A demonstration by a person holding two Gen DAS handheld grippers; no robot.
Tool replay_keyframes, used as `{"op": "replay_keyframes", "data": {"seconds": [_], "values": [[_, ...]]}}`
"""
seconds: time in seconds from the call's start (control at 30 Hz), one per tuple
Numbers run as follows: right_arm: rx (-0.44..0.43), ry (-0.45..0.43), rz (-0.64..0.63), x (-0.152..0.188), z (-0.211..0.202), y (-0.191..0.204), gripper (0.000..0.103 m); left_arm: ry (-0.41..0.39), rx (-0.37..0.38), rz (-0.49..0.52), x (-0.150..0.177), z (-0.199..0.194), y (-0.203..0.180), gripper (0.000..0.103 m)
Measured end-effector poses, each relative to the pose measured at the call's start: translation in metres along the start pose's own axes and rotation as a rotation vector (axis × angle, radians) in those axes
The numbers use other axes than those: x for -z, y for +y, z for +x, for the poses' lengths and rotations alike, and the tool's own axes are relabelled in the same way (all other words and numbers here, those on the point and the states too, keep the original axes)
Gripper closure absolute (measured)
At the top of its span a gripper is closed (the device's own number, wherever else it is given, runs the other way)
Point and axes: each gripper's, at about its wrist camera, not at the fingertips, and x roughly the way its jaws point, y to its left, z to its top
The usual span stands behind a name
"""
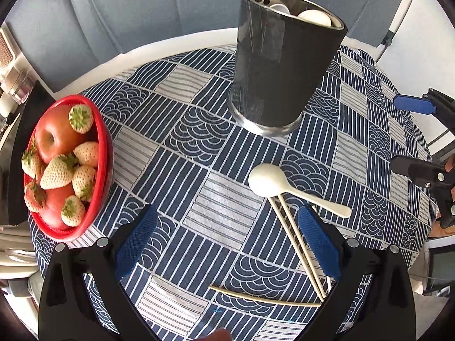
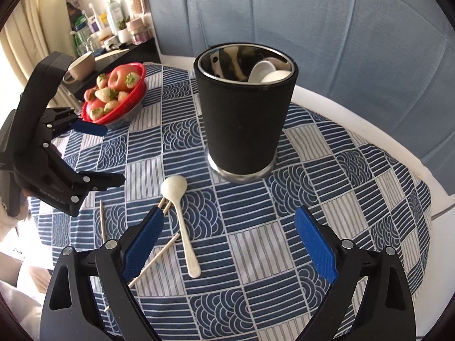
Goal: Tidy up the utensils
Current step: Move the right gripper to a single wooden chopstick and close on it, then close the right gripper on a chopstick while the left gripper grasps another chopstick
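Note:
A black utensil holder [image 1: 281, 68] [image 2: 244, 113] stands upright on the patterned tablecloth, with white spoons inside it. In front of it lies a white spoon [image 1: 287, 189] [image 2: 182, 218] beside a pair of pale chopsticks [image 1: 298, 244] [image 2: 156, 255]. A single thin stick [image 1: 264, 298] [image 2: 101, 221] lies apart, nearer the table edge. My left gripper [image 1: 227, 227] [image 2: 109, 156] hangs open over the cloth, left of the chopsticks, holding nothing. My right gripper [image 2: 230, 244] [image 1: 409, 133] is open too, with only cloth between its fingers and the spoon just left of them.
A red bowl [image 1: 102, 153] [image 2: 136, 105] of apples and pale strawberries sits at the table's left side. A blue padded backrest [image 2: 312, 17] curves behind the round table [image 2: 369, 125]. A shelf with bottles and jars [image 2: 113, 20] stands at the far left.

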Motion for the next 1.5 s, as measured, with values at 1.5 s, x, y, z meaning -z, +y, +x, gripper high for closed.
{"op": "replay_keyframes", "data": {"seconds": [1.5], "values": [[0.068, 0.203, 0.126, 0.098, 0.079, 0.075, 0.007, 0.194, -0.162, -0.383, 0.120, 0.044, -0.024, 0.004]]}}
